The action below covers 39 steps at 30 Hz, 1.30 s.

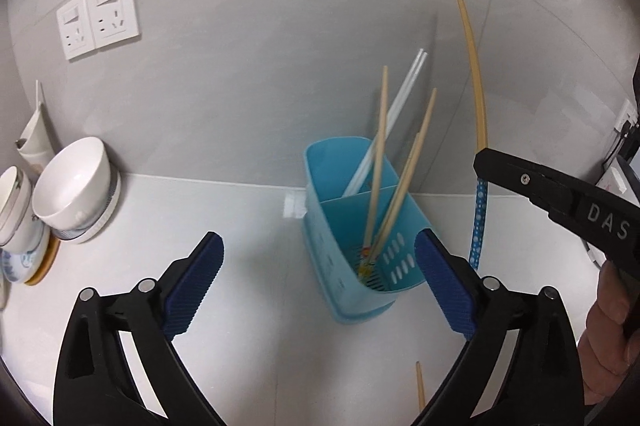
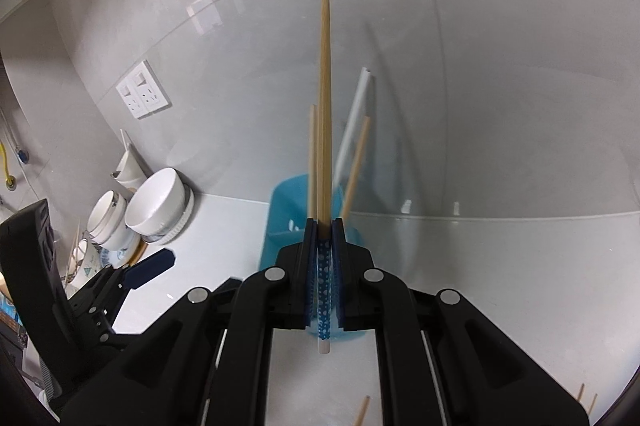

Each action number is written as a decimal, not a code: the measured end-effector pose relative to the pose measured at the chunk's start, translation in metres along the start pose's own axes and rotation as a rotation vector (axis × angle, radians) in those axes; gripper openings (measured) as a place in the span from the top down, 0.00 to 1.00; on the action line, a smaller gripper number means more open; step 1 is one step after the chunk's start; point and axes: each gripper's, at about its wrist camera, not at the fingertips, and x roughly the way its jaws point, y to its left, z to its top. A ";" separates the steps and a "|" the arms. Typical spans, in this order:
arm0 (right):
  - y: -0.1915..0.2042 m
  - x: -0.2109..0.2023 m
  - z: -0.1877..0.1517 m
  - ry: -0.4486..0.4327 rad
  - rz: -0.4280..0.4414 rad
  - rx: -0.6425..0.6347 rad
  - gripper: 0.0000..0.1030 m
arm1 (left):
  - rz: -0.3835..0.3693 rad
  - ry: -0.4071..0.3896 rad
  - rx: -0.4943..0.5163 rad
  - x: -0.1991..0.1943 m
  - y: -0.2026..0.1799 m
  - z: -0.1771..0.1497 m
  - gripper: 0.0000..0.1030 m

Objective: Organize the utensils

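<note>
**Chopstick Transfer to Divided Holder**

The blue utensil holder (image 1: 360, 226), frame centre, carries wooden chopsticks (image 1: 378, 161) in its near compartment. The left gripper (image 1: 316, 280) stands spread and empty before it. The right gripper (image 2: 324, 226) pinches a dotted-handle chopstick (image 2: 325, 97) upright, presumably for vertical insertion.

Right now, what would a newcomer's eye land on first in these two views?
Probably the blue utensil holder against the back wall, with wooden chopsticks and white chopsticks leaning inside. Next, the right hand-held gripper, shut on a blue-dotted chopstick held upright. The left hand-held gripper is open and empty before the holder.
</note>
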 end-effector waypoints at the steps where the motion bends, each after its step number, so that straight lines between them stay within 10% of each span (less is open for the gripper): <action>1: 0.001 0.002 0.001 -0.004 0.011 0.006 0.93 | 0.005 0.005 -0.004 -0.001 0.003 0.000 0.06; 33: 0.008 0.069 -0.029 0.074 -0.024 0.016 0.90 | 0.067 0.056 -0.056 0.017 0.043 -0.007 0.06; 39: 0.008 0.049 -0.028 0.055 -0.062 -0.010 0.59 | 0.061 0.052 -0.058 0.014 0.040 -0.007 0.06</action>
